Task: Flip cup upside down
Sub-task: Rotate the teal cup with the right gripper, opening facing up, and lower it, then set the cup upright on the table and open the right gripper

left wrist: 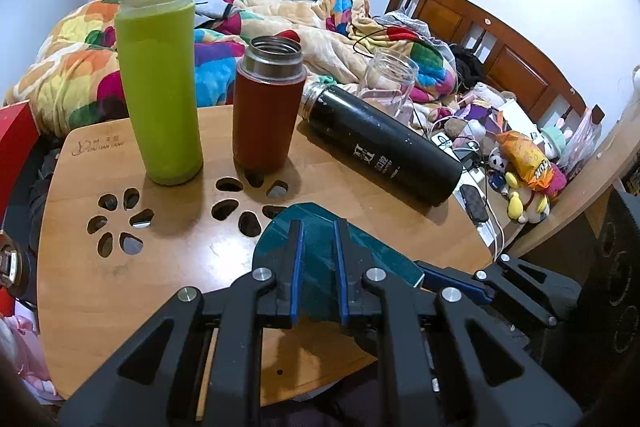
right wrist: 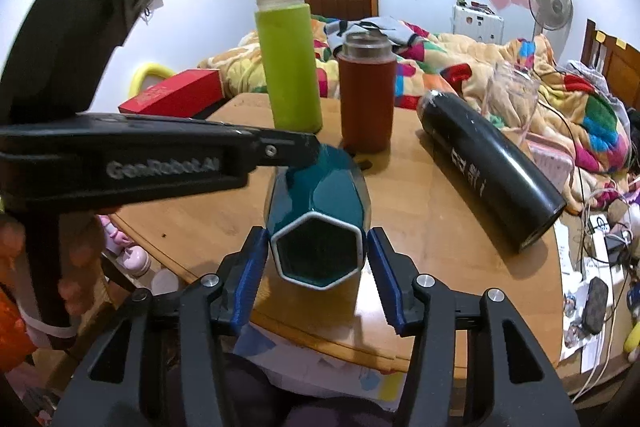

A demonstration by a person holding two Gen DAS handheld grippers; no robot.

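Observation:
A dark teal faceted cup with a hexagonal mouth is held on its side just above the wooden table, its mouth facing the right wrist camera. My left gripper is shut on the cup, gripping its far end; its fingers come in from the left in the right wrist view. My right gripper is open, its blue pads on either side of the cup's mouth end, apparently not touching it.
On the table stand a green bottle and a red-brown flask, both open. A black flask lies on its side. A clear glass jar stands at the far edge. A bed with a colourful blanket lies behind.

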